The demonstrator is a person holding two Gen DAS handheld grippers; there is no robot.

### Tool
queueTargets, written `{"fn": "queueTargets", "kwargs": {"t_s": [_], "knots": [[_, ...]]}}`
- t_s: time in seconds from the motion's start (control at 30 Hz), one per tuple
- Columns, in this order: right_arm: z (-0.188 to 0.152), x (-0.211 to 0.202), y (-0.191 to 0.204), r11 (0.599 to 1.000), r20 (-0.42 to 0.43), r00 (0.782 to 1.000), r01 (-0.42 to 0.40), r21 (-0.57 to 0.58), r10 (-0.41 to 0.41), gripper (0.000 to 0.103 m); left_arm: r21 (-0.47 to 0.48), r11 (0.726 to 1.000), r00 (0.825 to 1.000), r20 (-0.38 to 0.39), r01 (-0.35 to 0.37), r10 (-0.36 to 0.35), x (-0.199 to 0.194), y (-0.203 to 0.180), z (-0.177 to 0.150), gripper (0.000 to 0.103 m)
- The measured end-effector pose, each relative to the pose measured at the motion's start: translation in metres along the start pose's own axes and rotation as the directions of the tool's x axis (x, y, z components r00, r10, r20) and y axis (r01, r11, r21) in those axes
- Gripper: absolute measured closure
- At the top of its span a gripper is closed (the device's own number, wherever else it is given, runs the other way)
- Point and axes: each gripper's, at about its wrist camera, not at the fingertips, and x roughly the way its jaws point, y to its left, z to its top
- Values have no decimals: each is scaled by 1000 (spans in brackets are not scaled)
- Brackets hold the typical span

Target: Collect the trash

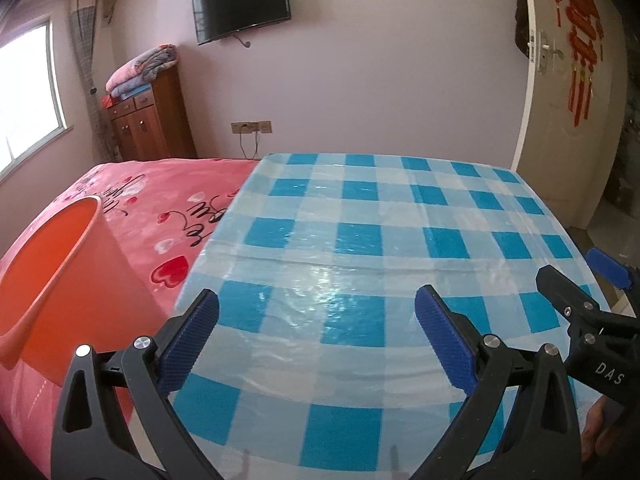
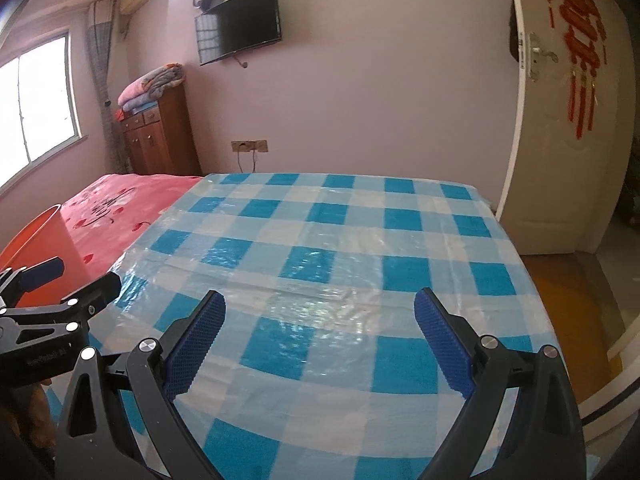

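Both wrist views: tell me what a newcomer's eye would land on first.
The blue-and-white checked tablecloth fills the middle of both views, glossy and bare of any trash. To its left stands an orange bucket against a pink bedspread with red hearts. Both the left gripper and the right gripper are open above the cloth.
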Motion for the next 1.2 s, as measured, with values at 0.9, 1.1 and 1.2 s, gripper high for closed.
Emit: {"fn": "queueTargets", "kwargs": {"t_s": [0.9,1.1,1.2], "knots": [[-19,11,-78,988,19,993,115,101,-118,9,69,996,998,-16,60,-59,28,-80,0,4],[-18,6,-89,984,52,987,148,99,-153,9,102,993,998,10,57,-58,25,-97,-1,4],[-18,4,-93,983,60,986,151,104,-158,9,108,992,998,15,63,-65,23,-101,1,4]]}}
